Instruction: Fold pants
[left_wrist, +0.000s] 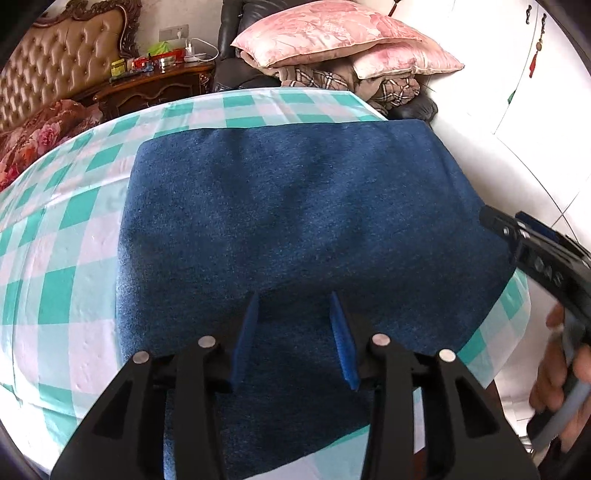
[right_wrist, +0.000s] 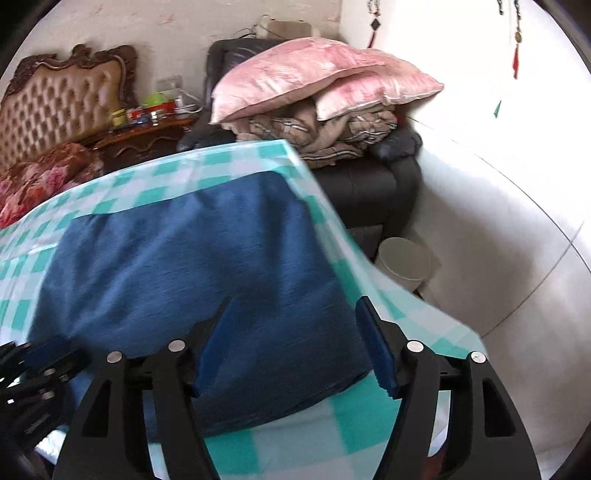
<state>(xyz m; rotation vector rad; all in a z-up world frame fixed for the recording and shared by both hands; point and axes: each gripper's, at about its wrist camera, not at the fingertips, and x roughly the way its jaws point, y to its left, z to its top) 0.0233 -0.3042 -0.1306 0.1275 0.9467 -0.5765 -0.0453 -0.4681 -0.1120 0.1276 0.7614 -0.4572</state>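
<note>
The blue pants (left_wrist: 288, 206) lie folded into a flat rectangle on a table covered with a green-and-white checked cloth (left_wrist: 55, 236). My left gripper (left_wrist: 293, 299) is open and empty, just above the near part of the pants. In the right wrist view the pants (right_wrist: 192, 258) reach close to the table's right edge. My right gripper (right_wrist: 295, 301) is open and empty over the near right part of the pants. The right gripper also shows at the right edge of the left wrist view (left_wrist: 535, 251), and the left gripper at the lower left of the right wrist view (right_wrist: 33, 369).
Pink pillows (right_wrist: 314, 77) lie on folded blankets on a dark sofa (right_wrist: 369, 184) beyond the table. A white bin (right_wrist: 404, 262) stands on the floor to the right. A wooden nightstand (left_wrist: 155, 85) with small items and a tufted headboard (left_wrist: 62, 62) stand at back left.
</note>
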